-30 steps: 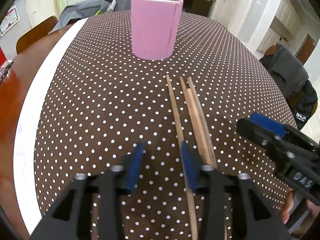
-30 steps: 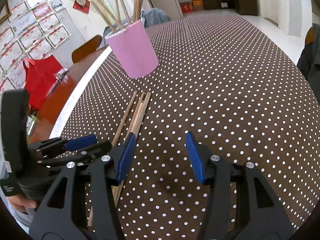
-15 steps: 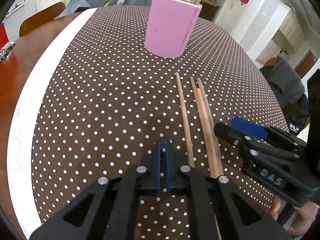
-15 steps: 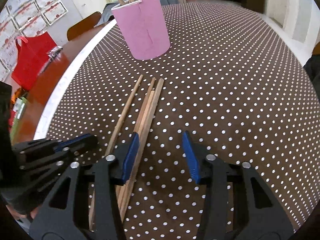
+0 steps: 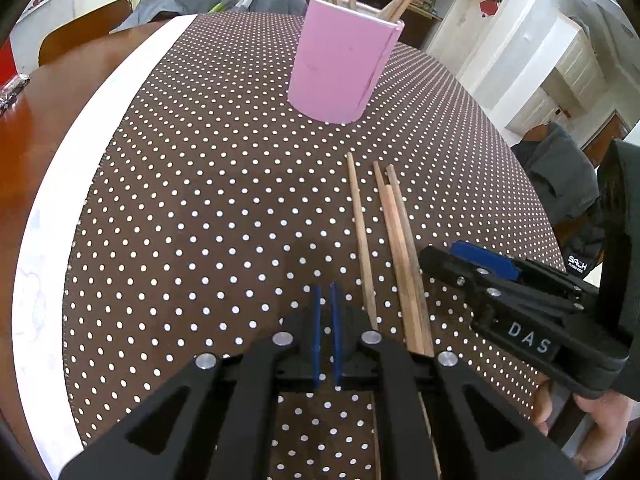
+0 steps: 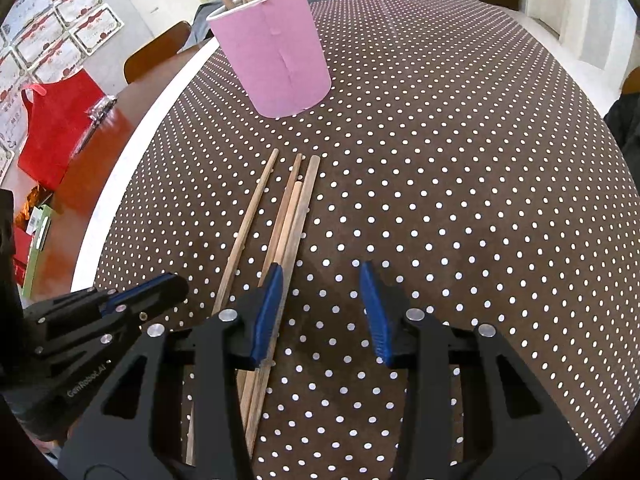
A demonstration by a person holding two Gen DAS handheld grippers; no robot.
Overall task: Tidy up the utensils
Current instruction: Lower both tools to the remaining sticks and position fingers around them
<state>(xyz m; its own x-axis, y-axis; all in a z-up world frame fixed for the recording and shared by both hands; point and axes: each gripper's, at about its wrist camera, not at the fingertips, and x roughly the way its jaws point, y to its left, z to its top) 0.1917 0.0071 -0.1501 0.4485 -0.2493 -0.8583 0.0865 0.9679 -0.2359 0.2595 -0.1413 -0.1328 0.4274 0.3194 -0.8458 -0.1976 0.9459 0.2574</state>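
Several wooden chopsticks (image 5: 396, 236) lie side by side on the brown polka-dot tablecloth (image 5: 200, 200); they also show in the right wrist view (image 6: 288, 216). A pink cup (image 5: 340, 64) holding more chopsticks stands beyond them, also seen in the right wrist view (image 6: 276, 52). My left gripper (image 5: 325, 304) is shut and empty, just left of the loose chopsticks. My right gripper (image 6: 320, 280) is open, its left finger over the chopsticks' near part, and it appears in the left wrist view (image 5: 476, 264).
A white strip and bare wooden table (image 5: 24, 152) border the cloth on the left. A red bag (image 6: 52, 128) sits at the left. A chair (image 6: 156, 56) stands behind the cup. Dark clothing (image 5: 560, 184) hangs at the right edge.
My left gripper has closed from open to shut and shifted left of the chopsticks. My right gripper has moved forward over the chopsticks, staying open.
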